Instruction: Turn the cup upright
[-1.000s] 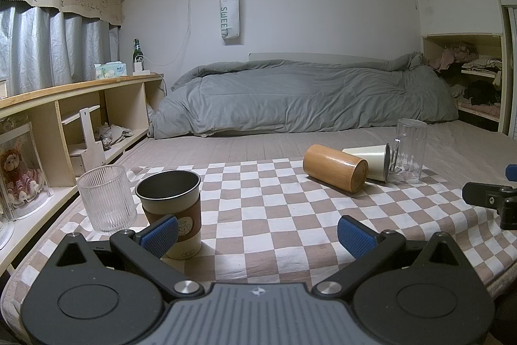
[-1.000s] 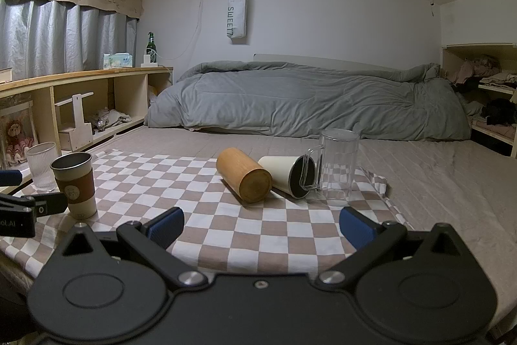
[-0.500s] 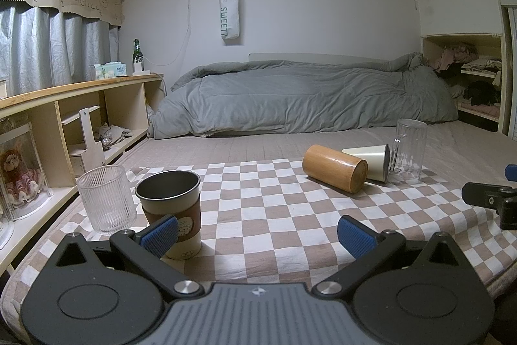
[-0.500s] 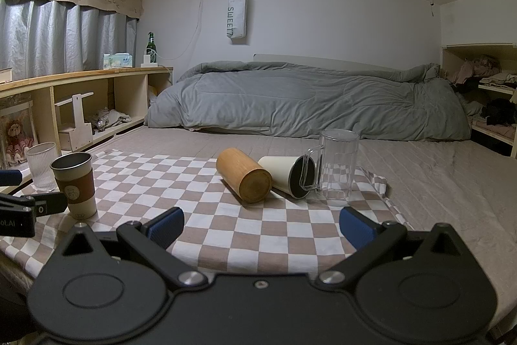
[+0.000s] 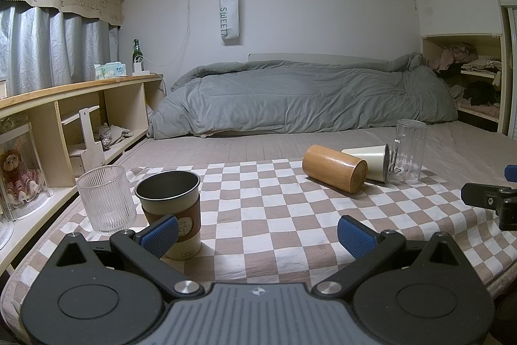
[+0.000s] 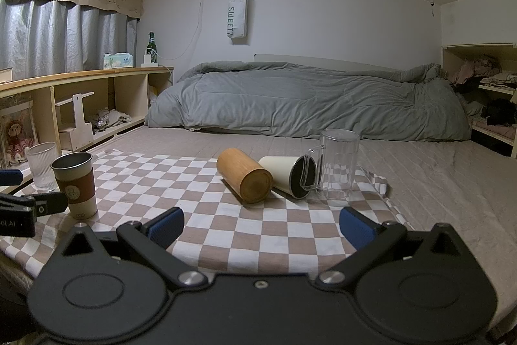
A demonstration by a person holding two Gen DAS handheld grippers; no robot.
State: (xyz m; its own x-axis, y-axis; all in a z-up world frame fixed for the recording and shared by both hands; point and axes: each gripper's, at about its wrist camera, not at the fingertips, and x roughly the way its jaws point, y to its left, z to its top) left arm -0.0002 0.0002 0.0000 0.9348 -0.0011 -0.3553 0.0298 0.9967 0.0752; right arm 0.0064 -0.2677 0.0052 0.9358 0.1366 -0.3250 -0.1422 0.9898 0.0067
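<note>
A wooden cup (image 6: 244, 179) lies on its side on the checkered cloth (image 6: 206, 231); it also shows in the left wrist view (image 5: 334, 167). A cream cup (image 6: 287, 175) lies on its side right beside it, dark mouth toward a clear glass mug (image 6: 337, 165). The cream cup (image 5: 368, 160) and the mug (image 5: 407, 151) also show at right in the left wrist view. My right gripper (image 6: 261, 228) is open and empty, short of the lying cups. My left gripper (image 5: 257, 233) is open and empty, its left finger just in front of an upright metal cup (image 5: 171, 202) with a brown sleeve.
A ribbed glass (image 5: 106, 199) stands upright left of the metal cup. A grey duvet (image 5: 303, 96) lies across the bed behind. Wooden shelves (image 5: 74, 118) run along the left, another shelf (image 5: 468, 80) at right. The cloth's front edge hangs near both grippers.
</note>
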